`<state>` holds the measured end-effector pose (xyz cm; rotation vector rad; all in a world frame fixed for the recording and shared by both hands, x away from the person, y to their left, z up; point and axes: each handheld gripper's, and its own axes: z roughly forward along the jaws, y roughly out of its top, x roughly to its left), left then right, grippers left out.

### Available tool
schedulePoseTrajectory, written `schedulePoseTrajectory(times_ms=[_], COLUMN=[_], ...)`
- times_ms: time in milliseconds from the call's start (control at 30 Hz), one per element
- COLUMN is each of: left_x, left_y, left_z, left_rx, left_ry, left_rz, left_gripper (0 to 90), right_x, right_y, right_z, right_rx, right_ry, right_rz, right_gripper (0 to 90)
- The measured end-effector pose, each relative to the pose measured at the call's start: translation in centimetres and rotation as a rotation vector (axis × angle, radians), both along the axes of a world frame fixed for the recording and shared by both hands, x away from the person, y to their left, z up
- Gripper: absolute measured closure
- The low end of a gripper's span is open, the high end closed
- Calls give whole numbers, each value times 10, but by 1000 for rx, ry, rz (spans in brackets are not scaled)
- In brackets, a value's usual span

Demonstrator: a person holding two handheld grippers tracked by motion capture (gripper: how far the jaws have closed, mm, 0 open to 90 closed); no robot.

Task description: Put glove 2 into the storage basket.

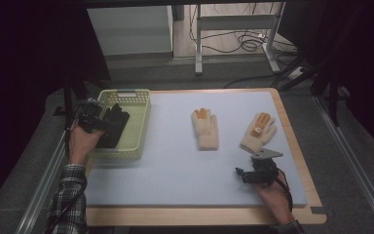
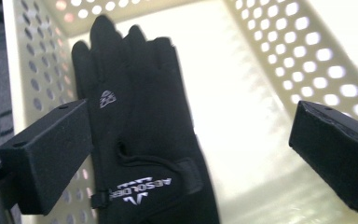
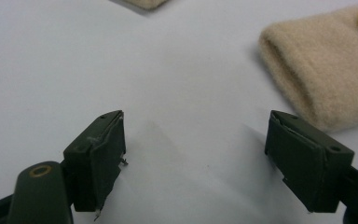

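Your left hand-held gripper [image 2: 186,154] hangs spread over the yellow basket [image 1: 139,127], where the black glove [image 2: 140,135] lies against the near wall, its cuff cut off at the frame's bottom edge. Your right hand-held gripper [image 3: 193,158] is spread above the bare tabletop [image 1: 175,165], just beside one cream glove [image 3: 326,70]; the other cream glove [image 1: 205,128] is only a sliver at that view's top.
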<state>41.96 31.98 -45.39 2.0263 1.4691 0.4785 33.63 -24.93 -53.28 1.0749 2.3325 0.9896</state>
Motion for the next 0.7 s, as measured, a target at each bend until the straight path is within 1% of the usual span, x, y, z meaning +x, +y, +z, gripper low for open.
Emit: schedulePoseTrajectory(times_ms=[33, 67, 133, 200, 233, 267, 300, 400, 467, 533, 567, 600, 700], left_x=[-5, -5, -13, -17, -22, -22, -26, -33, -37, -43, -47, -47, -56], left_y=[-4, -4, -10, -14, -19, -19, -23, -33, -40, -49, -57, -57, -71], left_z=[4, 4, 8, 11, 13, 13, 15, 17, 19, 20, 21, 21, 22], left_rx=[-9, -9, -22, -32, -43, -43, -49, -52, -57, -50, -41, -41, -42], left_ry=[-20, -20, -48, -67, -78, -78, -85, -98, -112, -124, -142, -142, -168], left_rz=[-21, -21, -42, -59, -68, -68, -84, -119, -165, -196, -218, -218, -256], left_gripper=[0, 0, 0, 0, 0, 0, 0, 0, 1, 2, 1, 1, 0], right_x=[0, 0, 0, 0, 0, 0, 0, 0, 0, 0, 0, 0, 0], right_y=[0, 0, 0, 0, 0, 0, 0, 0, 0, 0, 0, 0, 0], right_z=[0, 0, 0, 0, 0, 0, 0, 0, 0, 0, 0, 0, 0], right_rx=[0, 0, 0, 0, 0, 0, -1, -3, -3, -3, -3, -3, -3], right_ry=[0, 0, 0, 0, 0, 0, 0, 2, 1, 1, 1, 1, 1], right_rz=[0, 0, 0, 0, 0, 0, 0, 0, 0, 0, 1, 1, 0], right_gripper=[198, 198, 198, 198, 198, 198, 198, 198, 198, 198, 198, 198, 198])
